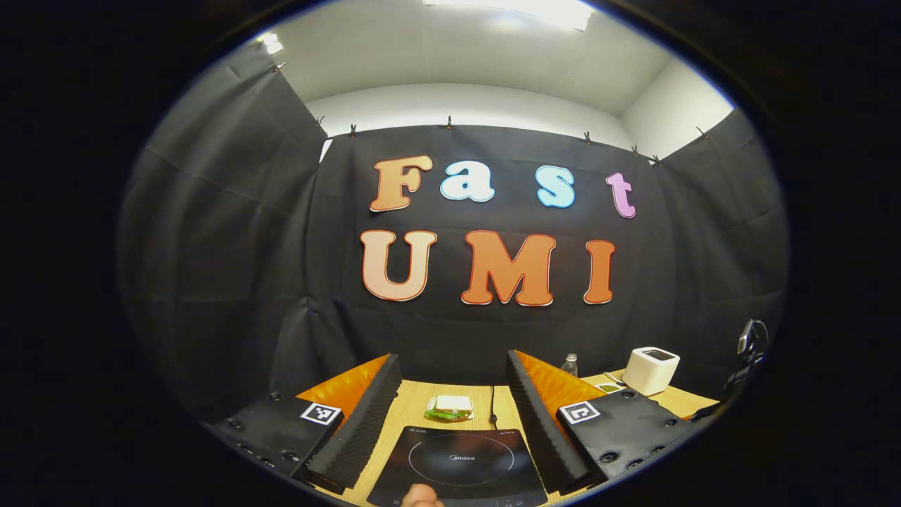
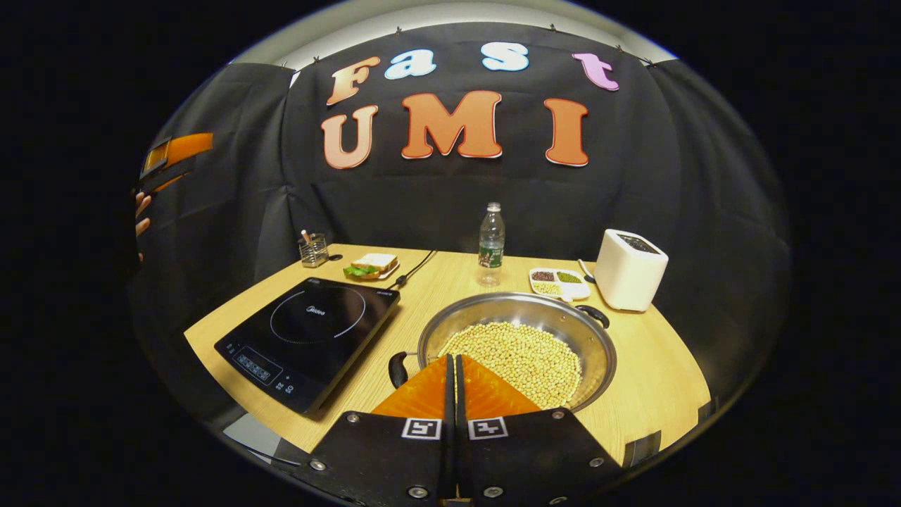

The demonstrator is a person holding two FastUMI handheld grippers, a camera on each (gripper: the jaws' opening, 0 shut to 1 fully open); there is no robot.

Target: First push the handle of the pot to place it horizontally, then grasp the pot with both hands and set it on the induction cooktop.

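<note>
Right gripper (image 2: 451,366) closed over the pot (image 2: 517,348) — wooden table (image 2: 662,380), black-draped booth.

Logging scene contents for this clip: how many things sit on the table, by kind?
Cookware: 1, pot
Appliances: 2, induction cooktop, toaster
Food: 2, sandwich, divided dish
Containers: 2, water bottle, glass holder
Total: 7

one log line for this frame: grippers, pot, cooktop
left gripper: open, above induction cooktop | right gripper: shut, empty, at pot near rim | pot: on table, beside cooktop, not yet grasped
</note>
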